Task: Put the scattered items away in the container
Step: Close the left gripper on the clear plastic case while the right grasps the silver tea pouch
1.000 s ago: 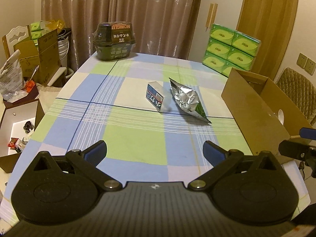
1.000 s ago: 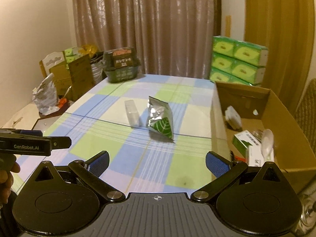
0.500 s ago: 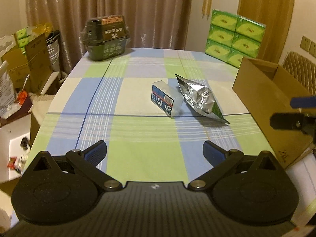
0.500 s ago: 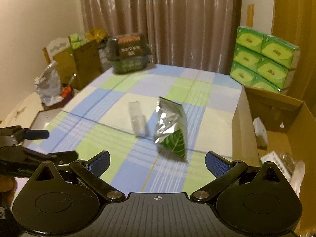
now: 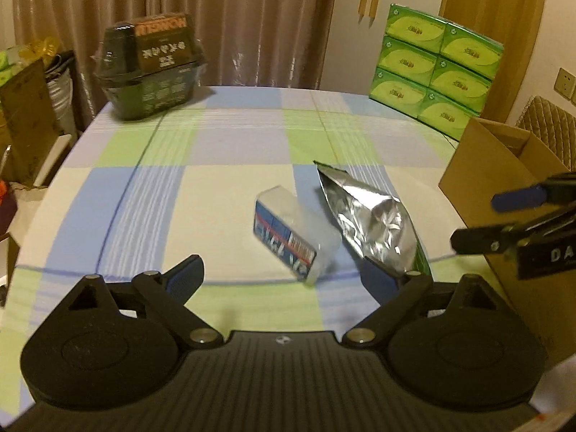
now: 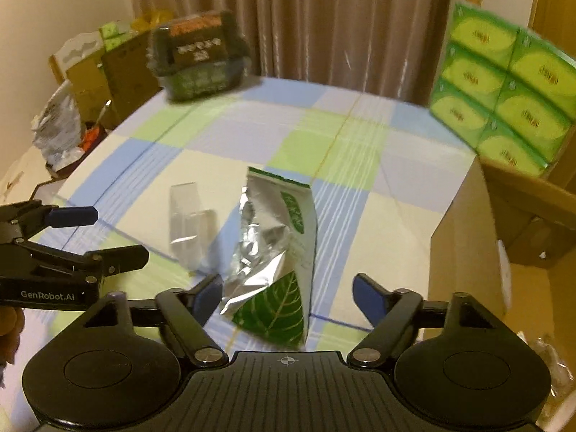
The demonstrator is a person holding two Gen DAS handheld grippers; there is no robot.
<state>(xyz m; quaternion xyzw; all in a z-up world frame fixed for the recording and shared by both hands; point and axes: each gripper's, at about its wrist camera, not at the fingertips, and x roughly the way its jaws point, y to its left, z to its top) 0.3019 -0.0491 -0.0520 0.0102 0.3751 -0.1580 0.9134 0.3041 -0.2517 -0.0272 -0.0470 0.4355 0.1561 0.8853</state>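
Checked tablecloth (image 5: 162, 194) mid-table: foil pouch (image 6: 277, 252) beside clear plastic box (image 5: 293, 234), cardboard box (image 5: 504, 165) at right edge. Right gripper (image 6: 288, 297) and left gripper (image 5: 284, 275) both spread wide, empty. Pouch looks light, crinkly, slippery: pinch its flat sealed edge; box looks rigid, slick, so clamp across its narrow sides.

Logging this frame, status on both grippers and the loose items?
Left gripper open, lined up on clear box. Right gripper open, straddling foil pouch. Cardboard box right, nothing between.
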